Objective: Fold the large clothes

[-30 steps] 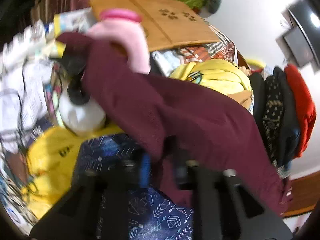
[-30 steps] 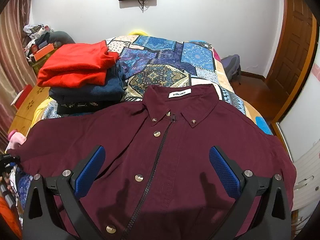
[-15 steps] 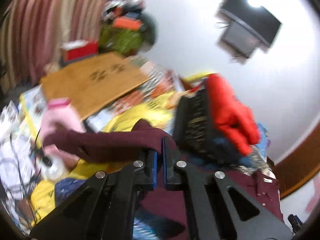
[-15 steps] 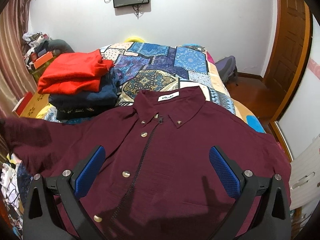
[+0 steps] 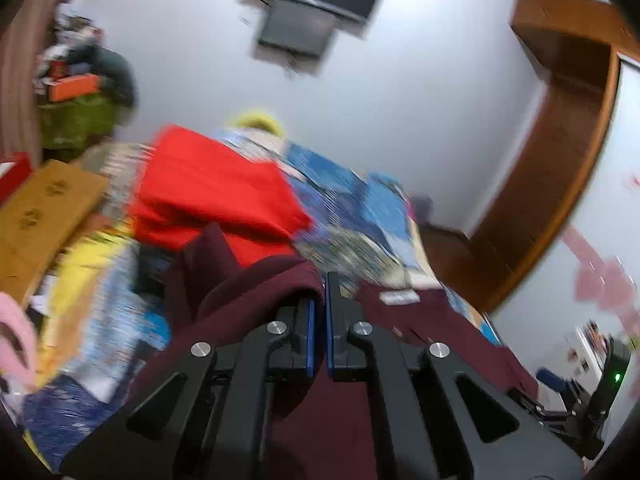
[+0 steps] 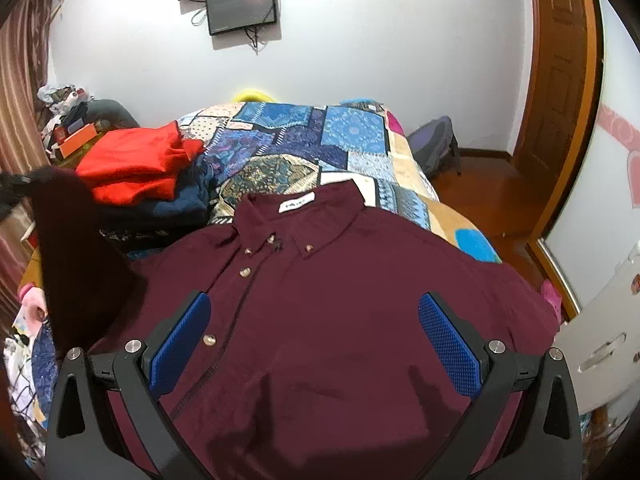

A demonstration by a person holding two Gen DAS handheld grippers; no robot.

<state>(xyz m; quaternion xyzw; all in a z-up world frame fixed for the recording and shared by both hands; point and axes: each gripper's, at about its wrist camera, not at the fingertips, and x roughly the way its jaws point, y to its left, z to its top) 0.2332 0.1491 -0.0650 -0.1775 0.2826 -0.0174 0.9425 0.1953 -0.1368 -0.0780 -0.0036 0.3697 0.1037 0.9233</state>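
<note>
dark maroon button-up cotton shirt [image 6: 320, 300] spread front-up on the patchwork-quilted bed [image 6: 304, 140], collar toward the far wall, just beside a stack of folded clothes topped in red [image 6: 140, 164]. left gripper [image 5: 319, 312] with jaws clamped on a raised fold of the shirt's sleeve [image 5: 256, 292]. right gripper [image 6: 314, 340] poised over the shirt's chest, jaws wide apart, gripping nothing
</note>
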